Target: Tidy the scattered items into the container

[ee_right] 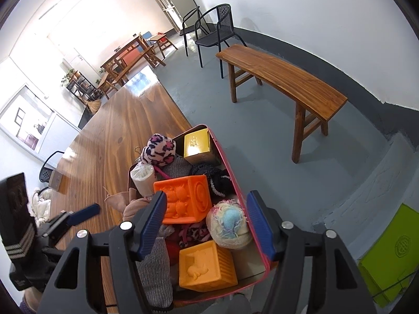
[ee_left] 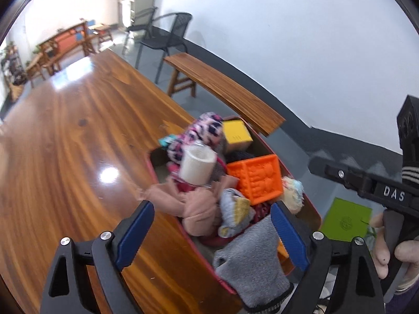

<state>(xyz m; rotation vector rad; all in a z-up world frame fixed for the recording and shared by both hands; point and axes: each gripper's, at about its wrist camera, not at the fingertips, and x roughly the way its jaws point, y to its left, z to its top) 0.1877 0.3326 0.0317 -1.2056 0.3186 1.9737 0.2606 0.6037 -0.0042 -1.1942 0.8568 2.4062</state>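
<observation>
Nearest in the left wrist view, the left gripper (ee_left: 212,231) stands with its blue pads spread wide, one pad over the table edge and the other over the container; a grey sock (ee_left: 251,264) lies between them, draped over the near end of the container (ee_left: 154,167), and neither pad presses on it. In the right wrist view the right gripper (ee_right: 207,225) is likewise spread, its pads well apart above the near half of the container (ee_right: 235,183) and closed on nothing. A hand (ee_left: 392,248) holds that right gripper's handle at the right edge of the left view.

The container is a red-rimmed box at the right edge of the wooden table (ee_left: 65,157), and it is piled full. At its near end, in the right view, sit the grey sock (ee_right: 154,269) on the left and a yellow-orange embossed cube (ee_right: 207,267) beside it. Just beyond lie a fluffy cream and blue ball (ee_right: 229,225) against the right wall and an orange embossed cube (ee_right: 183,198) in the middle. Pink socks (ee_left: 199,209) spill over the left rim onto the table. Farther in, a white roll (ee_left: 197,166) stands beside a pink and navy patterned fuzzy sock (ee_left: 201,133), with dark knitwear (ee_right: 214,180) to the right. A yellow box (ee_right: 196,144) fills the far corner.

Past the table, on the grey floor to the right, stands a wooden bench (ee_right: 282,78), with a lime green box (ee_right: 392,251) nearer on the floor. Two black metal chairs (ee_right: 209,31) stand far back against the white wall.
</observation>
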